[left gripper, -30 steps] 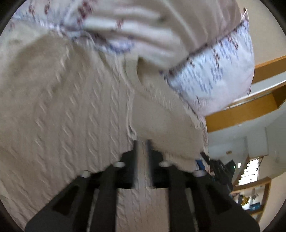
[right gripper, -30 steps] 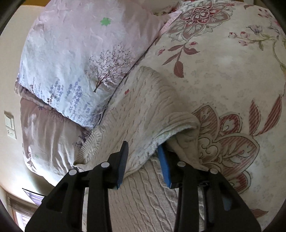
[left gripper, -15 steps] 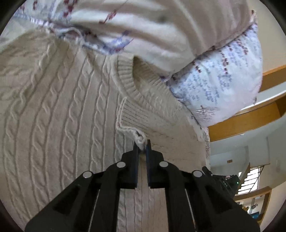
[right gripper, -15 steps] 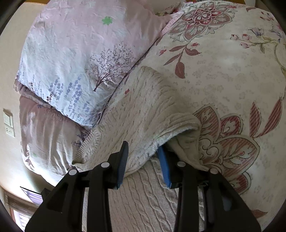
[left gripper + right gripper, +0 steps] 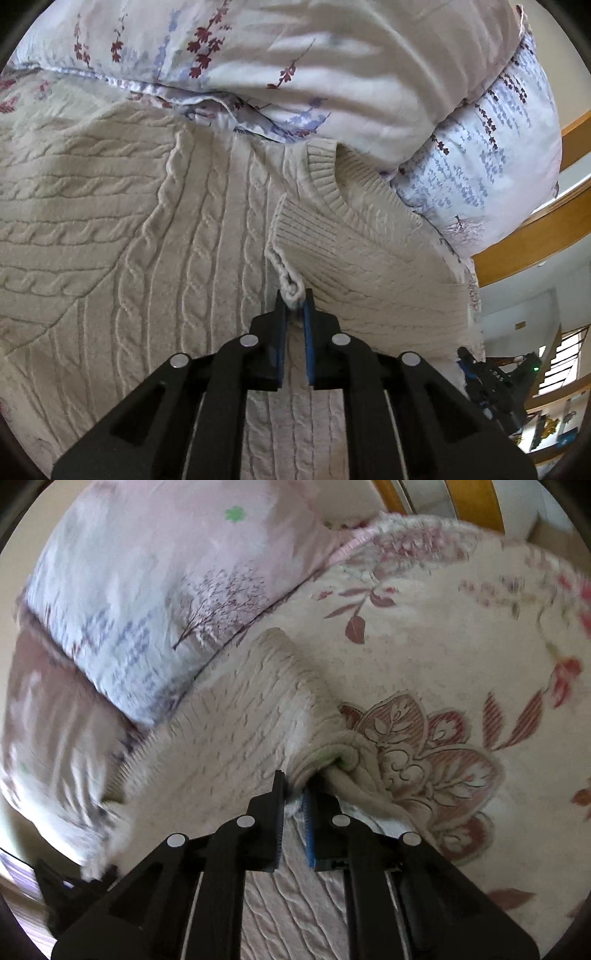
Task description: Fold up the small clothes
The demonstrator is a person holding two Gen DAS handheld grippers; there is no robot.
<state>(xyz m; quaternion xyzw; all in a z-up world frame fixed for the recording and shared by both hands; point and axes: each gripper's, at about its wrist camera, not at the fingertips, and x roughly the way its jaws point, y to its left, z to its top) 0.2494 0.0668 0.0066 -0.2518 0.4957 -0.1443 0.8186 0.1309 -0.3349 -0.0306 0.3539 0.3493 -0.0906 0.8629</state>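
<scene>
both grippers now pinch the sweater (image 5: 147, 236) on the bed (image 5: 443, 635) by the pillows (image 5: 332, 66); left gripper (image 5: 294, 306) holds the cuff, right gripper (image 5: 294, 794), wide before, has clamped the fold; ready to fold.

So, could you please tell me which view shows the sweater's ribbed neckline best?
The left wrist view: the cream cable-knit sweater's ribbed neckline curves sharp and unobstructed just beyond the left gripper. The right wrist view is motion-blurred and shows only a folded edge of the sweater pinched in the right gripper.
</scene>
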